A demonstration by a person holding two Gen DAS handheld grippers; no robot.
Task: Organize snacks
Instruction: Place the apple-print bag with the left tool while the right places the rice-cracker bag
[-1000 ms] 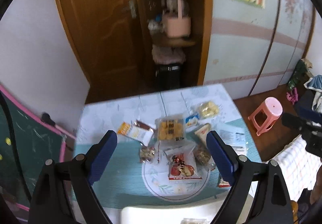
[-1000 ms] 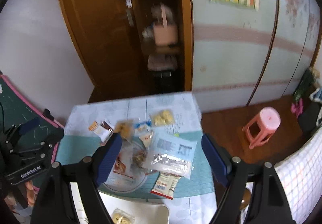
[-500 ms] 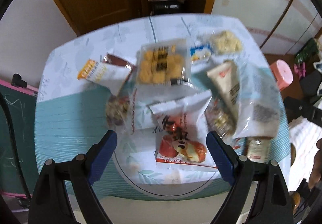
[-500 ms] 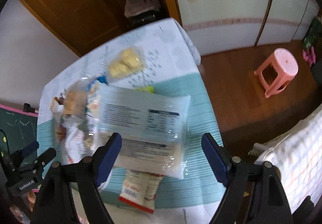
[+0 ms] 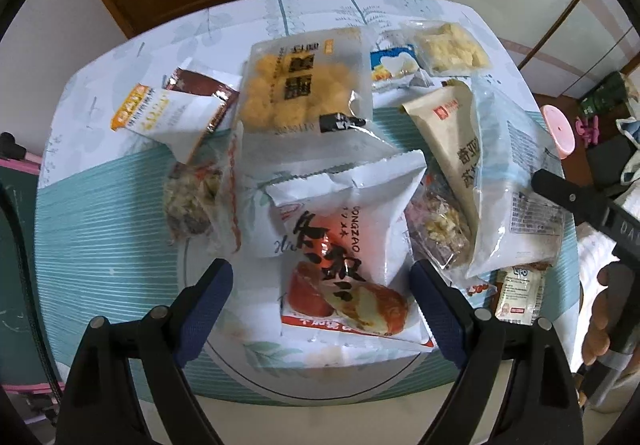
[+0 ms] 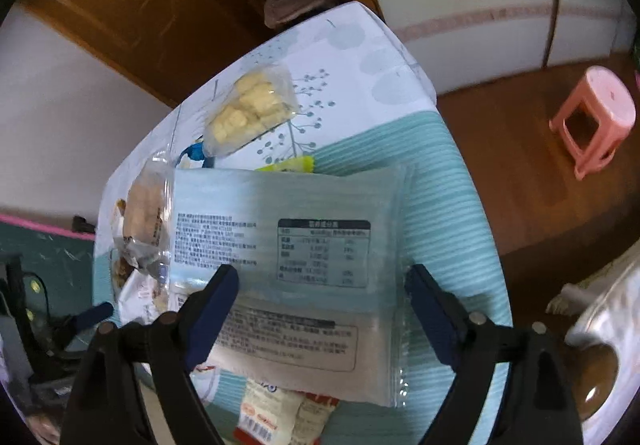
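Observation:
Several snack packets lie heaped on a table with a teal and white cloth. My left gripper is open, hovering just above a white packet with red fruit print, its blue pads on either side of the packet's near end. Behind that packet lies a clear bag of yellow puffs. My right gripper is also open, its pads straddling a large pale-blue flat packet with a nutrition label, without pressing on it. A small bag of yellow biscuits lies farther back.
A tan packet, nut bars and an orange-white packet surround the middle. The table's right edge drops to a wooden floor with a pink stool. The other gripper's black body and a hand are at the right.
Both grippers have dropped toward the table and tilted downward, so the packets now fill the views. Their jaws have stayed equally wide.

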